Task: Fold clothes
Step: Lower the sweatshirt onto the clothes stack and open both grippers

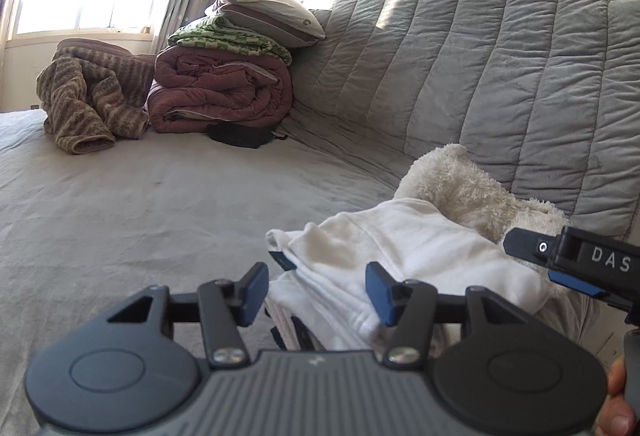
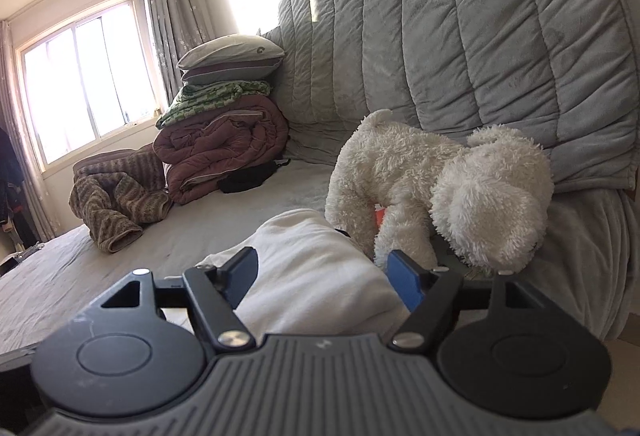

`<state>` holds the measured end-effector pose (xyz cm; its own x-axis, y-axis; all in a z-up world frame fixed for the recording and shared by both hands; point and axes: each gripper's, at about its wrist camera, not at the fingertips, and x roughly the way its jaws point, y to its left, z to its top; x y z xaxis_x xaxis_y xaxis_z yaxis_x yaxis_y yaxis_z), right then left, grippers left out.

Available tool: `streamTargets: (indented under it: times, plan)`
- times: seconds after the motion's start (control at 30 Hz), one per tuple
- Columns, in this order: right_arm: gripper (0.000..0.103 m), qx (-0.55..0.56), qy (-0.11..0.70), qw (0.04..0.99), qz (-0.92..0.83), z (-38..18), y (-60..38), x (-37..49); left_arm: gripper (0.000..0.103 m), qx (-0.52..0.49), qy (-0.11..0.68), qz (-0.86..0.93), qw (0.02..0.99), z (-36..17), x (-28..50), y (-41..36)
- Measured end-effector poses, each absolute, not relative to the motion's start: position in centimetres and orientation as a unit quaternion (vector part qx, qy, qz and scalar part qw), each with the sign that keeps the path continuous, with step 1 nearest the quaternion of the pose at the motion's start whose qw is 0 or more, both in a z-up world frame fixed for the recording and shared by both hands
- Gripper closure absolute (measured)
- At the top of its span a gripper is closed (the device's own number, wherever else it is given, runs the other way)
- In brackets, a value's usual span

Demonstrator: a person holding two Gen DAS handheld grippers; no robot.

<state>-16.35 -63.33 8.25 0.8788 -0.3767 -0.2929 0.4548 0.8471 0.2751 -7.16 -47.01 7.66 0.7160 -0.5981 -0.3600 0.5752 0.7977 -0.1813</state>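
Left wrist view shows the white garment (image 1: 404, 256) folded into a bundle on the bed (image 1: 140, 204) beside the plush (image 1: 460, 188); both grippers, left (image 1: 316, 292) and right (image 2: 326, 282), stand spread and grip nothing. Folding looks nearly finished.

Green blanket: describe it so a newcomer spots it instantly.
Look to the bedding pile beside the window curtain. The green blanket lies between the pillow on top and the maroon quilt below, the pile's only green, patterned layer.

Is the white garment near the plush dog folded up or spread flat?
Folded: the white garment sits as a compact bundle with stacked layered edges beside the plush dog, not laid flat on the bed.
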Motion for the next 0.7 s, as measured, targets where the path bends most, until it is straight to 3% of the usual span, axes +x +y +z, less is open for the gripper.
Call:
streamTargets:
  times: [0.3,0.43,0.7]
  plan:
    - [0.021,0.167,0.127,0.954,-0.214,8.9,-61.2,-17.3,0.049,-0.02,0.232,-0.302,0.925,8.3,-9.1,-44.2]
    - [0.0,0.171,0.152,0.947,-0.223,8.8,-59.5,-16.8,0.049,-0.011,0.251,-0.285,0.925,8.2,-9.4,-42.2]
    - [0.0,0.143,0.172,0.936,-0.272,7.7,-55.4,-17.3,0.048,-0.009,0.274,-0.248,0.929,8.5,-9.4,-37.5]
